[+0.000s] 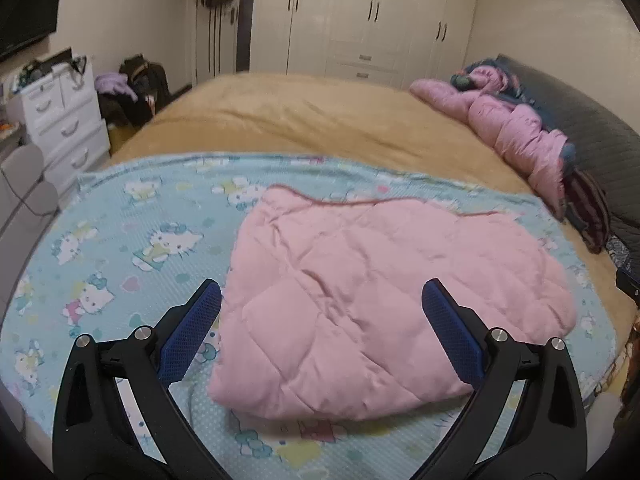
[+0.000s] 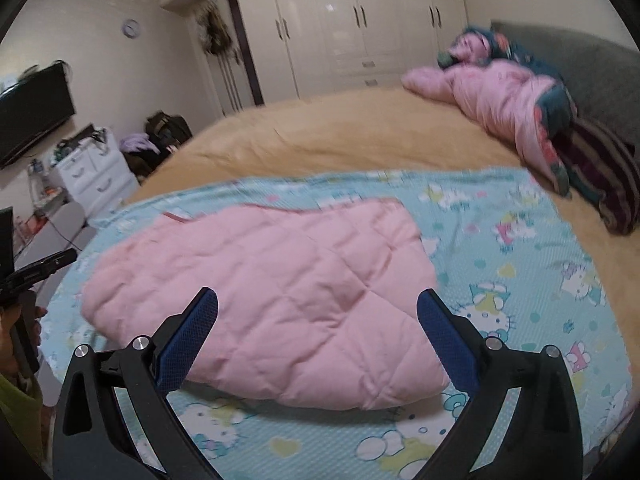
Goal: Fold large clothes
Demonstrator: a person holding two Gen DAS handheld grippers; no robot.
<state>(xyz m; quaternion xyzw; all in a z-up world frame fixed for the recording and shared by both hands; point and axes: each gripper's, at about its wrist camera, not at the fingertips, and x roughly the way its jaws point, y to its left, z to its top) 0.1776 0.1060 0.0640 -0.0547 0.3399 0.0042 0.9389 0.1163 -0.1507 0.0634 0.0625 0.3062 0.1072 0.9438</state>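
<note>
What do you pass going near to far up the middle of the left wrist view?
Left gripper → pink quilted garment → blue cartoon sheet → tan blanket → white wardrobe.

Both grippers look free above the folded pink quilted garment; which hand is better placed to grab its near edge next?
Probably the left gripper: it is open, and the pink quilted garment has its near edge between its fingers. The right gripper, also open, sits similarly, so the margin is slight.

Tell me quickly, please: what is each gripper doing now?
Left gripper: open, holding nothing, above the pink quilted garment.
Right gripper: open, holding nothing, above the same garment.
</note>
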